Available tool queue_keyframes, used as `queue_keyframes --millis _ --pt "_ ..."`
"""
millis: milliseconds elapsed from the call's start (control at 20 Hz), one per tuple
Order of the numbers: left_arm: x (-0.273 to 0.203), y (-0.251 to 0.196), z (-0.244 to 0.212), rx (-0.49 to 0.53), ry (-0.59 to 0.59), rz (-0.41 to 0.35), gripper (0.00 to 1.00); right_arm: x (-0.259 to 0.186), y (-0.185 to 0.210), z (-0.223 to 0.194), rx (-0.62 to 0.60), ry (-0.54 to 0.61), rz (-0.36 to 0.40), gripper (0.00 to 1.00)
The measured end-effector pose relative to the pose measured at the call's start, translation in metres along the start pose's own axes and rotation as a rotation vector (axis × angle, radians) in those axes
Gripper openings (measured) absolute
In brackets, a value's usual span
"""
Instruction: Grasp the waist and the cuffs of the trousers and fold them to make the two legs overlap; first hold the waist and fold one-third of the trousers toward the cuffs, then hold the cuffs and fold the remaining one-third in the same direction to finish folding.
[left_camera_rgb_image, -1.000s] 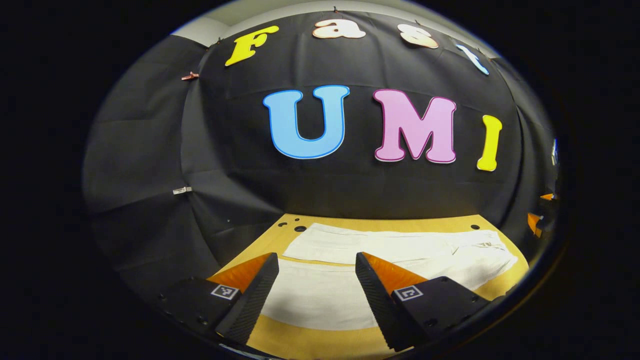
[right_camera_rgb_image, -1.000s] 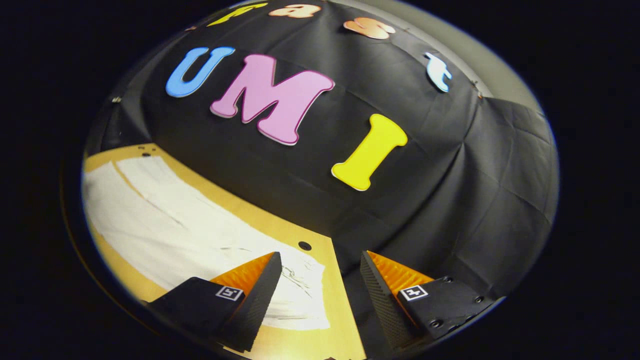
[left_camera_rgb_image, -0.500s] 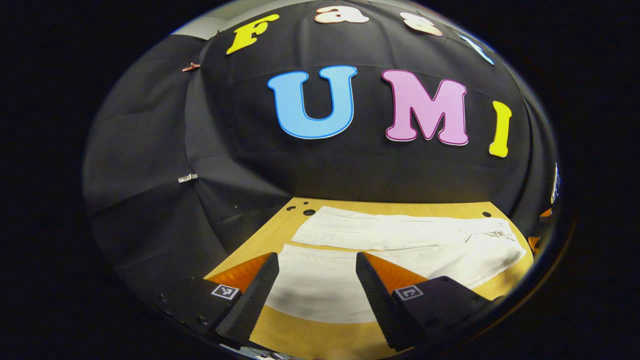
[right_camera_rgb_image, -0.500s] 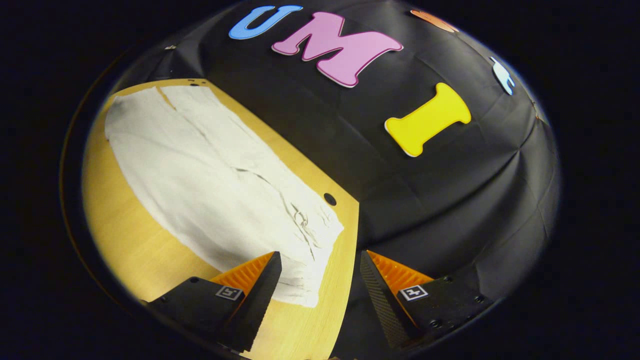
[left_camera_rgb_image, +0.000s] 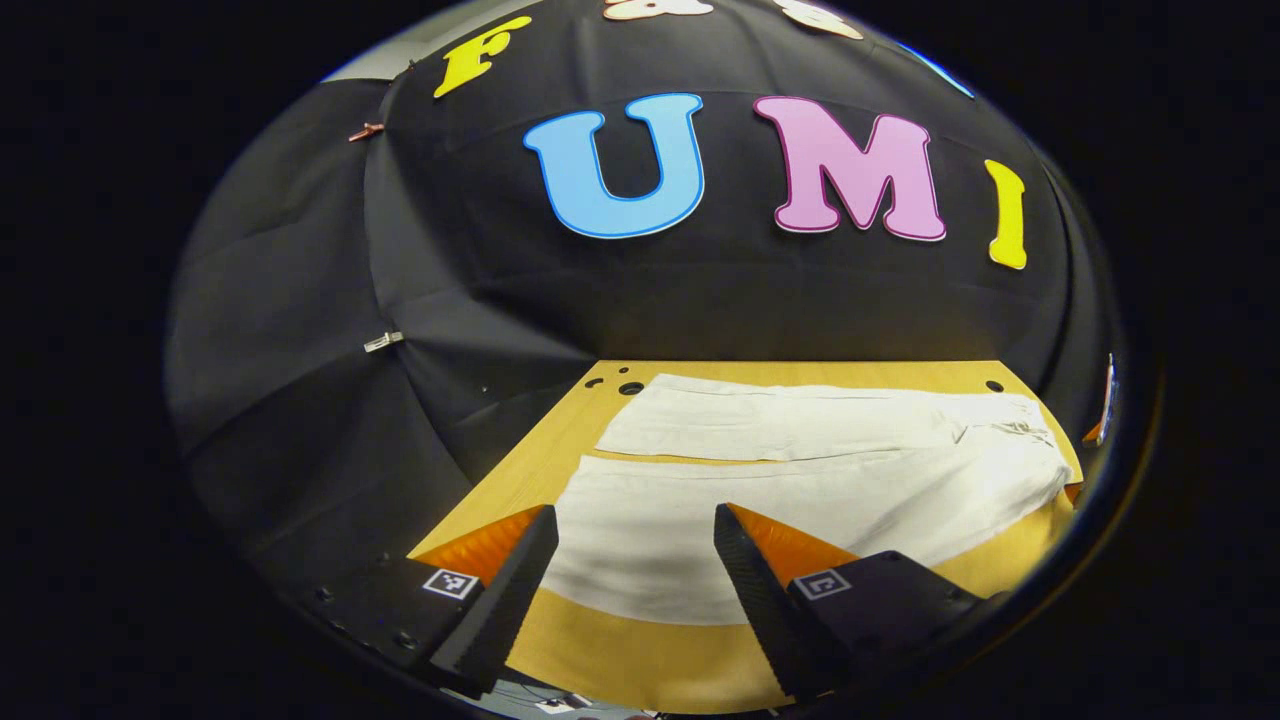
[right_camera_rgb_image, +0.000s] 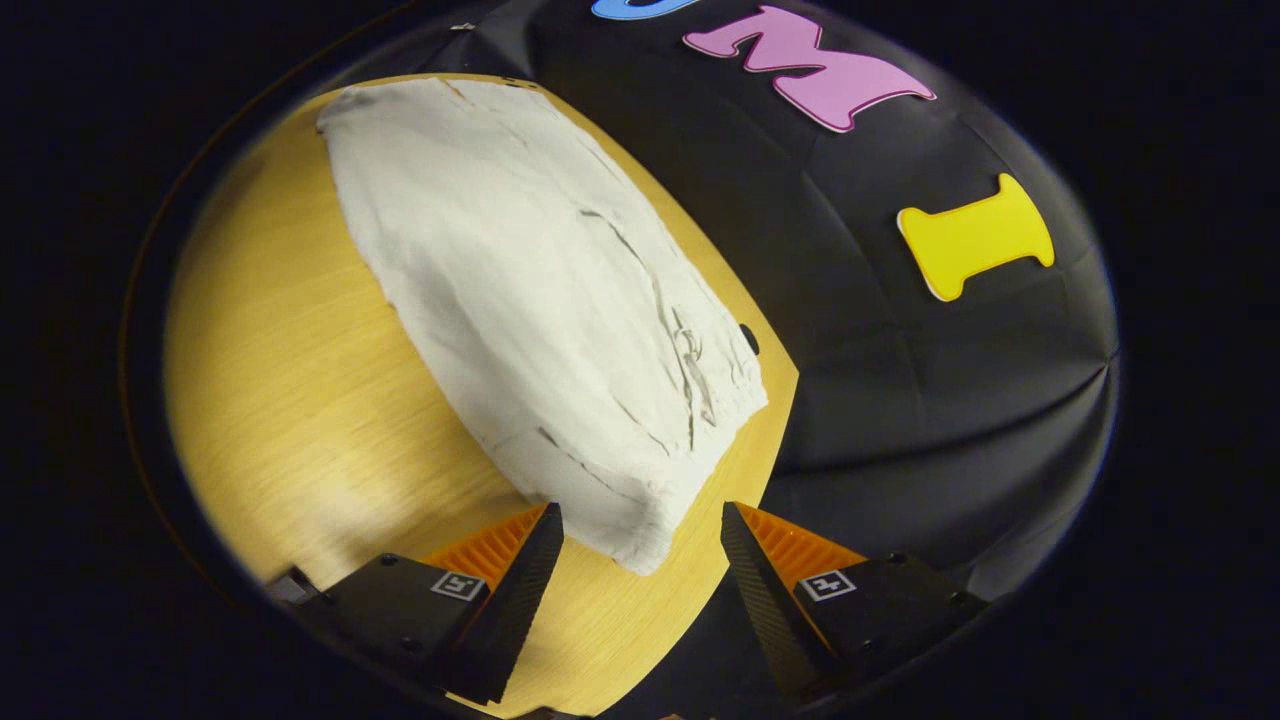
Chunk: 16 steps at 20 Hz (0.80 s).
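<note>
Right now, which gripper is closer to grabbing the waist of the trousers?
Probably the right gripper: it hangs open just before the trousers' waist corner. The left gripper, also open, faces the near leg's cuff end.

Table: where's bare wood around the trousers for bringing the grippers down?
The table is bare in a wide strip along the near side of the trousers, and in a smaller patch past the waist. A thin sliver of wood shows between the legs. The far edge by the wall is tight.
</note>
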<state>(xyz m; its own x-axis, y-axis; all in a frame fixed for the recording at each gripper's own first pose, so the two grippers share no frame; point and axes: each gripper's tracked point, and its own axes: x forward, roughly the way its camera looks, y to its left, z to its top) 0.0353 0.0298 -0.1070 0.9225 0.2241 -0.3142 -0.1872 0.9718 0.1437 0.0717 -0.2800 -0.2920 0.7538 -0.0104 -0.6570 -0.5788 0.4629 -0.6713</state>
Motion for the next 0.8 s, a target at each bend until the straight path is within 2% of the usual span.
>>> queue_keyframes --millis 100,350,500,600,700,750,800 --pt "0.002 -0.008 -0.003 -0.009 0.016 -0.004 0.99 0.008 0.004 -0.010 -0.026 0.028 0.009 0.97" --pt "0.013 -0.019 0.006 0.016 0.020 -0.013 0.98 0.031 -0.008 0.001 -0.067 0.015 -0.046 0.94" --pt "0.018 -0.021 0.010 0.017 0.021 -0.014 0.99 0.041 -0.009 0.010 -0.162 0.028 -0.093 0.92" --pt "0.020 -0.020 0.008 0.017 0.024 -0.010 0.99 0.045 0.002 0.010 -0.225 0.039 -0.079 0.89" --pt "0.021 -0.013 0.003 0.007 0.036 0.003 0.99 0.045 0.010 0.012 -0.253 0.037 -0.063 0.64" --pt "0.020 -0.009 -0.001 -0.002 0.044 0.011 0.98 0.046 0.012 0.009 -0.252 0.040 -0.052 0.60" --pt "0.020 -0.004 -0.005 -0.014 0.052 0.022 0.99 0.047 0.014 0.010 -0.247 0.036 -0.037 0.47"
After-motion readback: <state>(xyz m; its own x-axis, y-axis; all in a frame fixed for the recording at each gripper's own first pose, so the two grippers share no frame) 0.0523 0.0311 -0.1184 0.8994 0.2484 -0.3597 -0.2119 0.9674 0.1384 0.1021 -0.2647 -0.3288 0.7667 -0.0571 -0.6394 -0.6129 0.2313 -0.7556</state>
